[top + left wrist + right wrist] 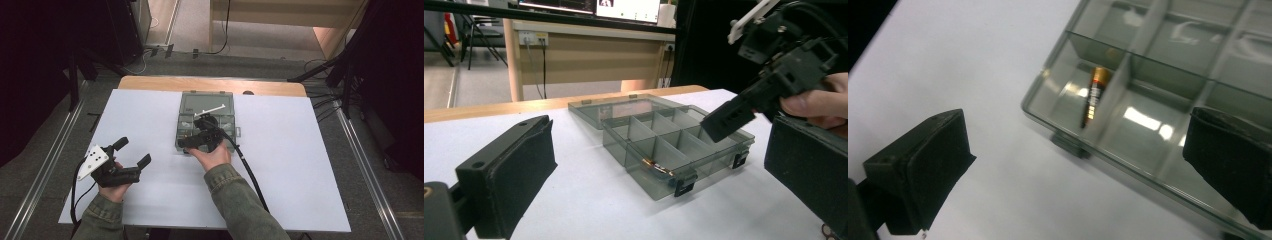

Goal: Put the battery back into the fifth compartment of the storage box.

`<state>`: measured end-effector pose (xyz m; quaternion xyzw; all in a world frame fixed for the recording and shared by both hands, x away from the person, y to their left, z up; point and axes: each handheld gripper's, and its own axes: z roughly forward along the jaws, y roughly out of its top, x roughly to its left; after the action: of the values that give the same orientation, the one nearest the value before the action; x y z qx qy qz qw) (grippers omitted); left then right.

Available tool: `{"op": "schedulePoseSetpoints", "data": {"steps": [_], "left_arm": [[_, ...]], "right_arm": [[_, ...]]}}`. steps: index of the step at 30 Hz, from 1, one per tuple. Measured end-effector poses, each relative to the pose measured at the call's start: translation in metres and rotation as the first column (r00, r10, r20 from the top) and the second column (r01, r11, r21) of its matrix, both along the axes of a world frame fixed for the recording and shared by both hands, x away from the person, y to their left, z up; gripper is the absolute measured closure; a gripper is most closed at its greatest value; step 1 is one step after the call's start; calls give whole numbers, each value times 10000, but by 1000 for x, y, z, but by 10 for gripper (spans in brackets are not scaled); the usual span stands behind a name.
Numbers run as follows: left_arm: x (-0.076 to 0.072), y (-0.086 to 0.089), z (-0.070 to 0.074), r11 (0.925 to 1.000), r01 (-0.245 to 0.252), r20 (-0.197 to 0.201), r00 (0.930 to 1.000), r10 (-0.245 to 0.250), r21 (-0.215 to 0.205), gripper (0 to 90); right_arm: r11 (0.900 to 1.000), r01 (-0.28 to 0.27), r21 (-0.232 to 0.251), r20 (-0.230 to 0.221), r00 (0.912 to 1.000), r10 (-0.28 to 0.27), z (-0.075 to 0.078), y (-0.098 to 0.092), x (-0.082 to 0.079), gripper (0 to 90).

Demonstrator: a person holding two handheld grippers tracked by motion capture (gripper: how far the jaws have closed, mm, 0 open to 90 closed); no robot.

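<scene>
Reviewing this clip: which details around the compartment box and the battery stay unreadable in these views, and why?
- Battery label: right gripper view, print too small and blurred.
- Near compartments of the compartment box: high view, partly covered by the right gripper and hand.
- Box's far side: right gripper view, cut off by the top edge.
- Items on the far desk: left gripper view, cut off by the top edge.
- Left gripper holds nothing, jaws apart.

A small battery [1093, 96], gold and black, is seen lying in the near corner compartment of a smoky, clear organiser box [1168, 165]. The box's lid [610, 106] is laid open flat on the white table.
</scene>
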<state>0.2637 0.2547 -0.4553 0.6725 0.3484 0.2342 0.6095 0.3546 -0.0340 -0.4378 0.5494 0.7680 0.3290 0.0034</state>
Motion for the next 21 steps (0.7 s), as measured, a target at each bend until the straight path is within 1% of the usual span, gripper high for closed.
{"op": "schedulePoseSetpoints", "data": {"steps": [1,3,6,12,13,14,15,17,19,21], "left_arm": [[0,0,0,10000,4,-1,10000,-4,2,0],[0,0,0,10000,17,-2,10000,-17,-7,0],[0,0,0,10000,24,-1,10000,-24,12,0],[0,-1,0,10000,26,-17,10000,-26,11,0],[0,-1,0,10000,32,-30,10000,-32,31,0],[0,-1,0,10000,34,-57,10000,-34,-1,0],[0,-1,-1,10000,29,-66,10000,-29,1,0],[-1,-1,-1,10000,42,-58,10000,-42,22,0],[-1,-2,-1,10000,51,-67,10000,-51,21,0],[0,-2,-1,10000,59,-67,10000,-59,11,0]], "right_arm": [[9999,-57,-123,135,9999,59,1,-2,-3,0],[9995,-272,-160,341,9990,278,4,-6,-8,0],[9961,-479,-742,403,9979,510,8,-8,-14,0],[9944,-697,-792,565,9956,743,14,-20,-24,0],[9941,-701,-833,526,9958,746,15,-22,-26,0],[9927,-716,-970,576,9953,774,15,-24,-27,0],[9891,-755,-1260,557,9950,831,15,-26,-29,0],[9834,-909,-1568,451,9941,991,14,-30,-33,0],[9796,-970,-1762,378,9937,1052,13,-33,-37,0],[9749,-1057,-1961,418,9924,1160,11,-38,-41,0]]}}
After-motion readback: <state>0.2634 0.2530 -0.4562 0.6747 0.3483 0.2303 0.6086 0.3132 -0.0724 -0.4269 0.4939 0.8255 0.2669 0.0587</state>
